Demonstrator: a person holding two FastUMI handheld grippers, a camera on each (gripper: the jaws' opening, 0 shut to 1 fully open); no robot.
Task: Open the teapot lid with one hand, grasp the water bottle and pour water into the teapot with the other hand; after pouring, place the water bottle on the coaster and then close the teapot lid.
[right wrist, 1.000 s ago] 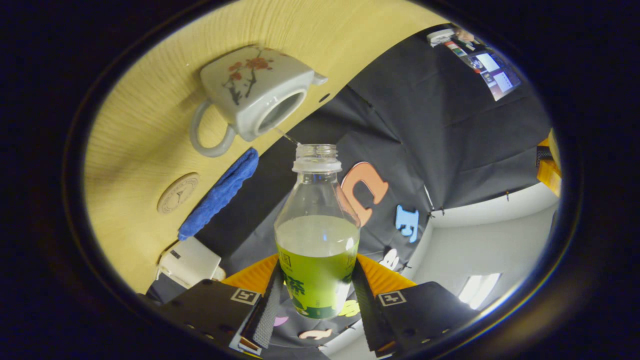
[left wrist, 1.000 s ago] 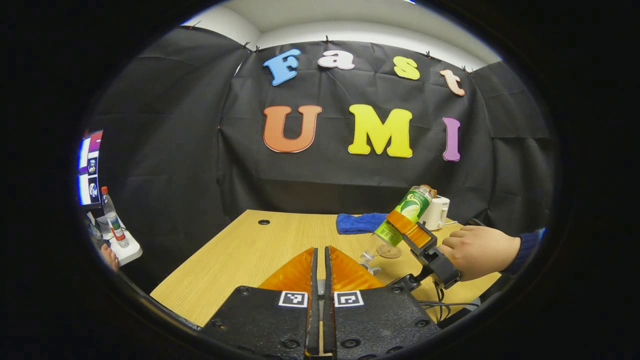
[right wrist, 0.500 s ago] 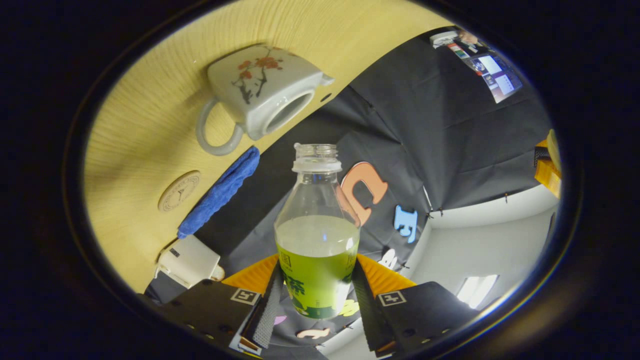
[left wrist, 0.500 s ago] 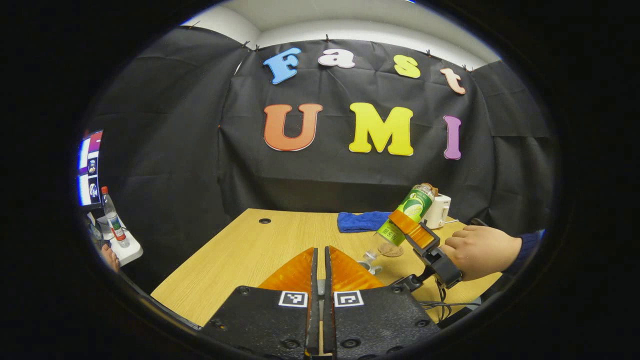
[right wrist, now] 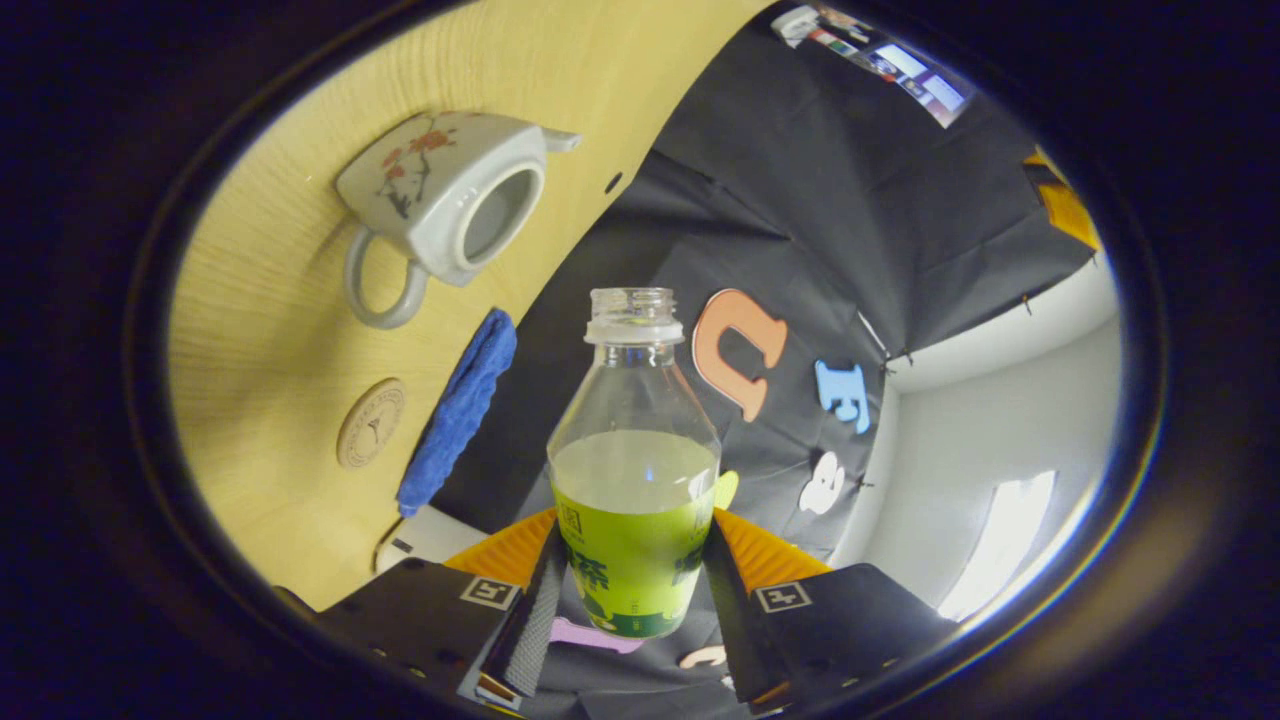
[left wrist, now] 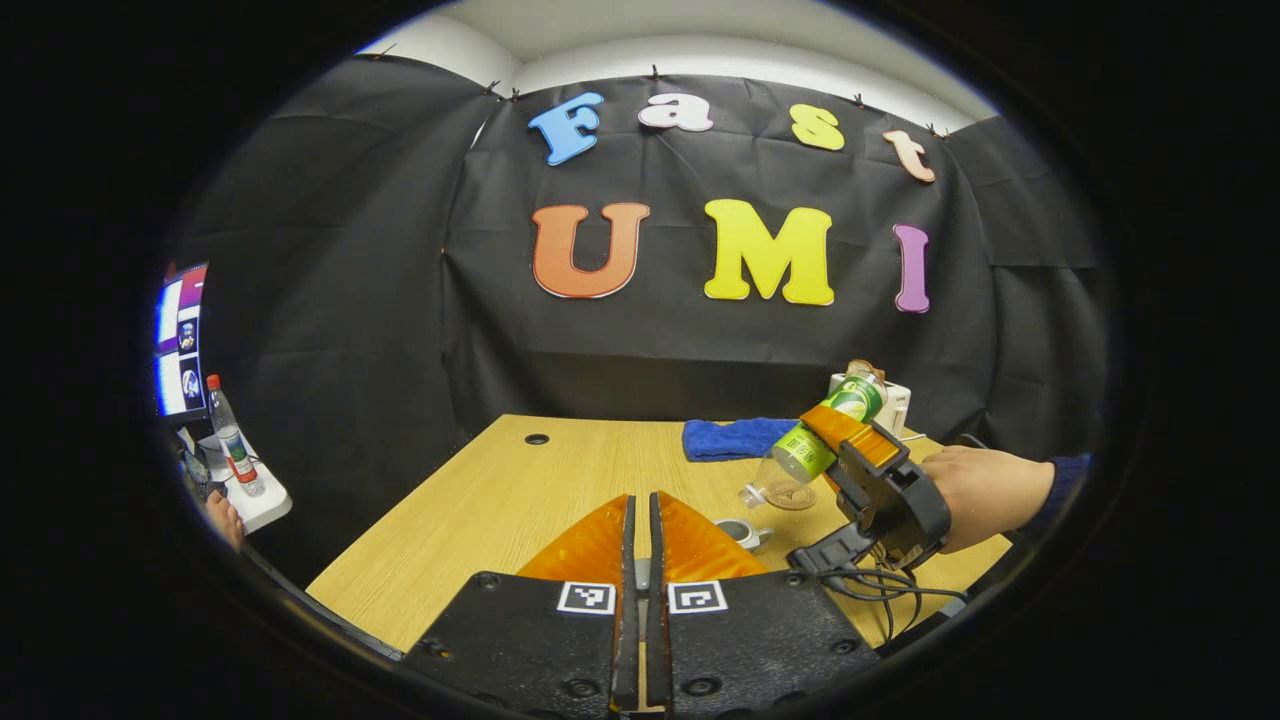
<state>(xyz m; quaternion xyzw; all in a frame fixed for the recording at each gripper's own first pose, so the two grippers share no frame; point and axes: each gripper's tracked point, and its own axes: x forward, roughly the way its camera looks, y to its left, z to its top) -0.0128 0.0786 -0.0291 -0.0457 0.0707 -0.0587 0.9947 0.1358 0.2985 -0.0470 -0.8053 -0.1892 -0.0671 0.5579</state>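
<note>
Green-labelled water bottle [right wrist: 633, 470], uncapped, is clamped between both fingers of the right gripper [right wrist: 632, 600], tilted, beside the lidless teapot [right wrist: 440, 195]. Left gripper [left wrist: 640, 560] is closed, holding nothing visible.

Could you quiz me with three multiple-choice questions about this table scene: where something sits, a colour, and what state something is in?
1. Where is the blue cloth?
A. At the table's far edge
B. In the teapot
C. On the coaster

2. What colour is the bottle label?
A. Red
B. Green
C. White

3. How is the teapot?
A. Lid on
C. Lying on its side
B. Open, lid off

Answers: 1 A, it lies by the booth wall, beyond the coaster. 2 B, a green band wraps it. 3 B, its round mouth shows bare.
</note>
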